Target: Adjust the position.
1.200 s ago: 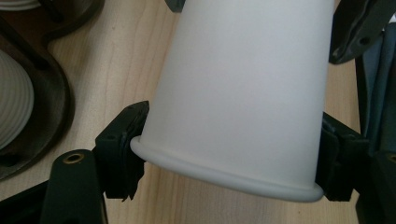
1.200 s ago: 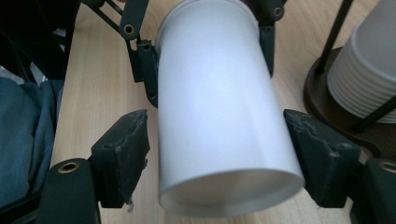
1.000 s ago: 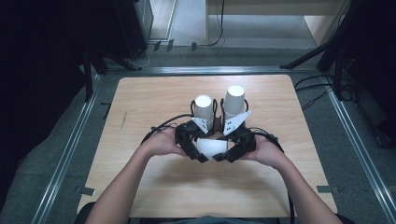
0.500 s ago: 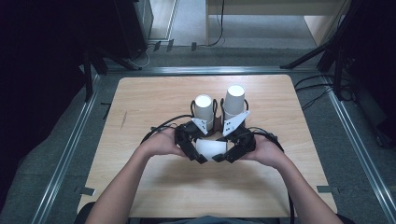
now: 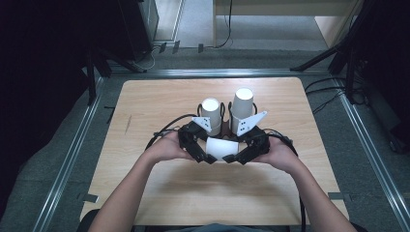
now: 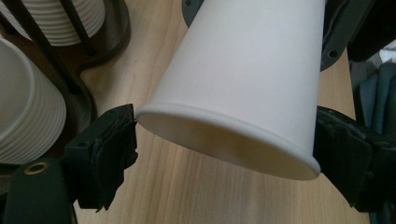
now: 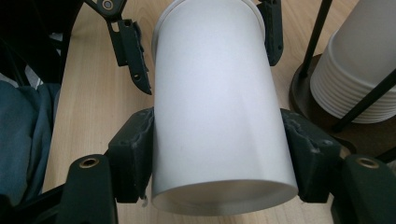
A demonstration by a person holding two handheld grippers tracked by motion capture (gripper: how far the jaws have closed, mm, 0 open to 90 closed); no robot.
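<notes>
A white paper cup [image 5: 221, 147] lies on its side above the table, spanned between both grippers. Its open rim [image 6: 224, 149] faces my left gripper [image 5: 207, 149], and its base end points at my right gripper [image 5: 241, 151]. The left jaws have just been opening. Their pads [image 6: 112, 144] now stand at the rim on either side without squeezing it. In the right gripper view a thin gap shows beside one left jaw. The right gripper [image 7: 217, 126] is shut on the cup's body [image 7: 219, 116], with a pad [image 7: 135, 149] pressed on each side.
Two stacks of upturned white cups [image 5: 211, 113] [image 5: 241, 104] stand in black wire holders just behind the grippers, close to the jaws [image 6: 28, 107] [image 7: 359, 74]. The wooden table [image 5: 145, 106] has bare room to the left, right and front. Metal rails edge the floor.
</notes>
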